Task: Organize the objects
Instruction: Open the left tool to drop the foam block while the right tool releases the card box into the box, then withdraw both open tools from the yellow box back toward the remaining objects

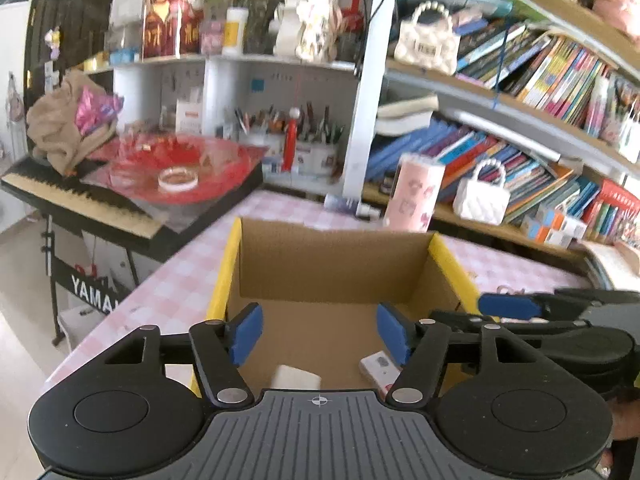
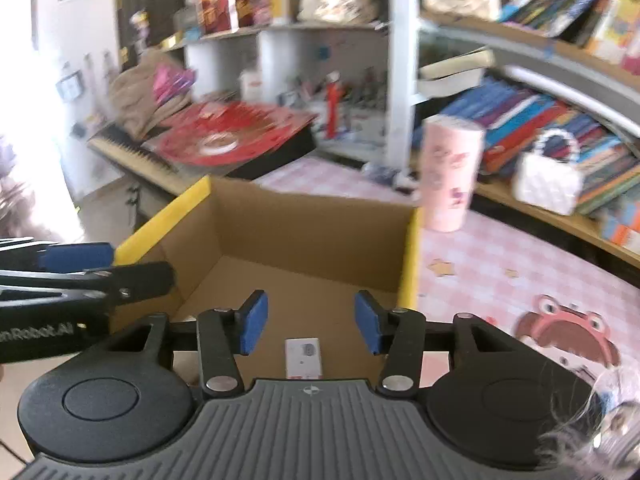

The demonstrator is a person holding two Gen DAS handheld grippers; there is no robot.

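Observation:
An open cardboard box (image 1: 332, 264) with yellow-taped edges stands on the pink checked table; it also shows in the right wrist view (image 2: 304, 236). On its floor lie a small white block (image 1: 297, 376) and a white and red card-like packet (image 1: 378, 368), the packet also seen in the right wrist view (image 2: 304, 358). My left gripper (image 1: 320, 334) is open and empty above the box's near side. My right gripper (image 2: 308, 322) is open and empty above the packet. Each gripper shows at the edge of the other's view.
A pink printed cup (image 2: 450, 172) stands on the table behind the box. A crab-shaped pink item (image 2: 568, 332) lies right of the box. A keyboard (image 1: 80, 200) with a red plate is at left. Bookshelves with white handbags (image 1: 482, 192) line the back.

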